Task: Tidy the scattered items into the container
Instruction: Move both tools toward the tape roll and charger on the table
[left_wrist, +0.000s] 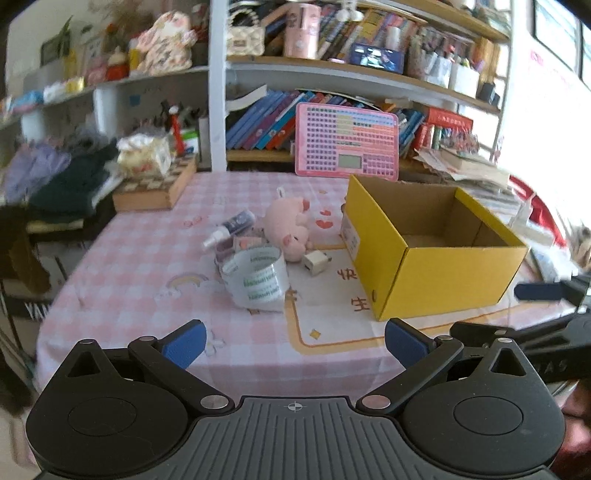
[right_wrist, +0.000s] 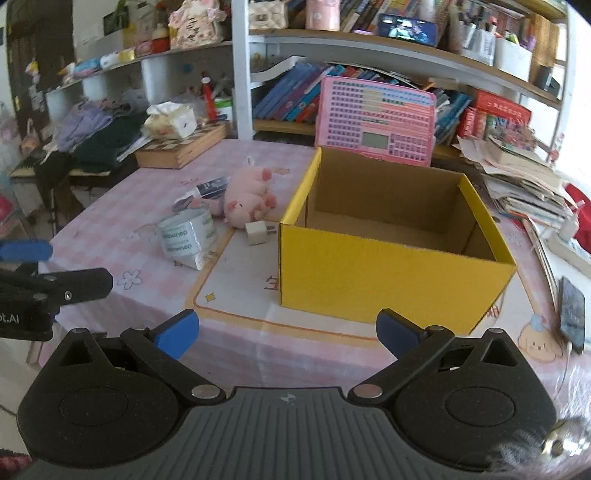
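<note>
Hovering grippers: the left gripper (left_wrist: 294, 345) and the right gripper (right_wrist: 287, 332) are both held above the near edge of the table, jaws spread wide, nothing between the blue pads.
Container: the yellow cardboard box (right_wrist: 388, 266) stands open-topped on the pink checked tablecloth (left_wrist: 129, 266); its floor appears bare as far as can be seen.
Scattered items: a tape roll (left_wrist: 258, 280), a white charger plug (left_wrist: 317, 261), a pink plush pig (left_wrist: 291, 229) and a small spray bottle (left_wrist: 231, 227) are clustered just left of the box; some smaller pieces behind the tape roll cannot be identified.
Risk, crowding: the plug lies touching or just beside the pig, so a neighbour could be nudged or dragged when one item is pinched.
Risk, tape roll: a loose paper strip hangs from it; a grip on the strip alone could let the roll slip or unwind.
Risk, spray bottle: it lies on its side and is judged likely to roll if clipped by a pad.
Risk, box: it is light cardboard, and its near wall could be pushed by a low carry.
Risk, arms: both grippers sit near each other, so a collision is possible if one cluster is reached for by both.
</note>
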